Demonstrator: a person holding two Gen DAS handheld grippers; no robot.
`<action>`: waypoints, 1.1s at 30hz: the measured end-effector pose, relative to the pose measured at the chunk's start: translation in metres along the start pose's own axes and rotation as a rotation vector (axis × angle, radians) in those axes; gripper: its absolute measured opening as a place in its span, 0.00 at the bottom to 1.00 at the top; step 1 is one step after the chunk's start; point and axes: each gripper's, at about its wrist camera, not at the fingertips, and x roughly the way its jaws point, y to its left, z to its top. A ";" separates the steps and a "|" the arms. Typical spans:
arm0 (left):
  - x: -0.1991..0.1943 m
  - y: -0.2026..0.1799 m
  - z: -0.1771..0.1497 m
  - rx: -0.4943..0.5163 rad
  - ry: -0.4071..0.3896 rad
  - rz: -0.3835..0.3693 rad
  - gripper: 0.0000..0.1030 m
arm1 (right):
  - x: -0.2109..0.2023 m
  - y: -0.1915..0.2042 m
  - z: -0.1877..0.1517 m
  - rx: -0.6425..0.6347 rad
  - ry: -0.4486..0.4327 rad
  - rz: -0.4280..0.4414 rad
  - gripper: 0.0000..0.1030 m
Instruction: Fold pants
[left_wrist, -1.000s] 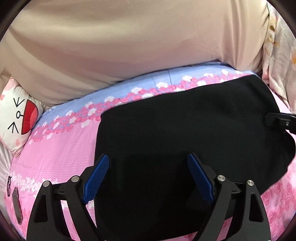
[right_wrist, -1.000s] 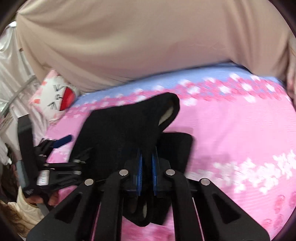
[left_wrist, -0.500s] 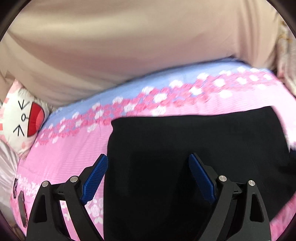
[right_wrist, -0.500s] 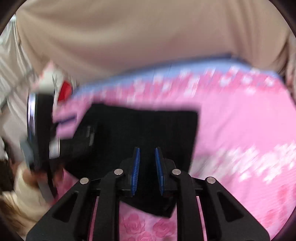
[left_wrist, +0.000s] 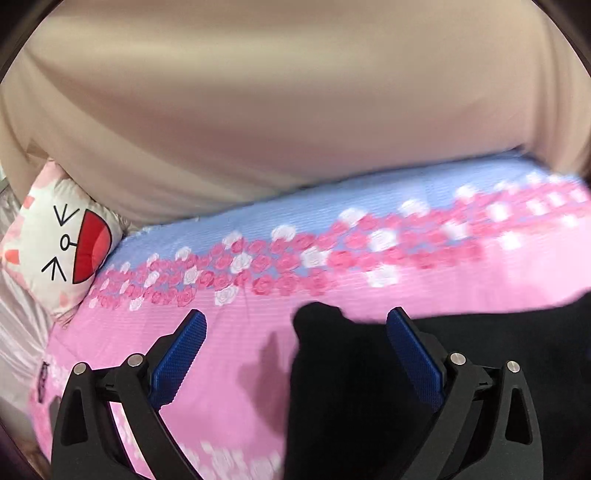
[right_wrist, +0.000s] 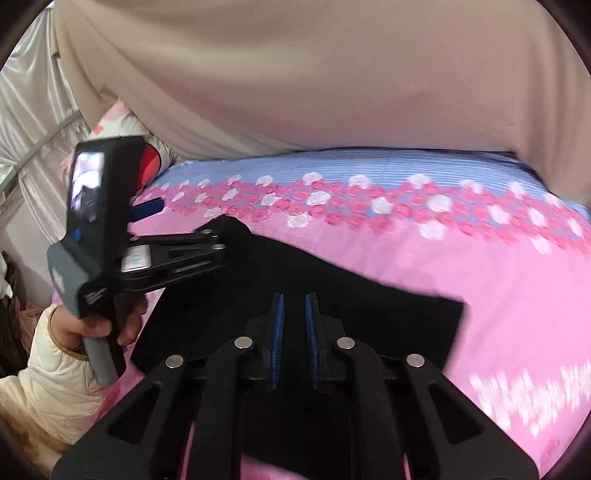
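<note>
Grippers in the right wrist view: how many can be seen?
2. The right gripper fills the bottom centre, over the black pants. The left gripper is at the left, held in the person's hand.

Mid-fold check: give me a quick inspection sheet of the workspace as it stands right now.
Surface: bed sheet, pink with a rose band and a blue stripe along the far edge.
Job's things: black pants lying flat on the sheet, one corner standing up at the left.
Clutter: cartoon-face pillow at the far left of the bed.
Grippers: left hand-held gripper open above the pants' left edge, holding nothing; right hand-held gripper nearly closed with a narrow gap, over the pants; whether it pinches cloth cannot be told.
Cables: nothing seen.
Surroundings: beige curtain behind the bed; silvery drape at left.
</note>
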 end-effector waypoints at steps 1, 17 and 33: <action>0.016 0.000 0.004 0.012 0.030 0.020 0.94 | 0.014 -0.005 0.004 0.000 0.023 0.004 0.12; -0.008 0.016 -0.016 -0.040 -0.002 -0.063 0.92 | -0.036 -0.037 -0.068 0.119 0.017 -0.021 0.19; -0.076 -0.013 -0.097 -0.051 0.071 -0.167 0.92 | -0.049 -0.049 -0.130 0.156 0.043 -0.003 0.17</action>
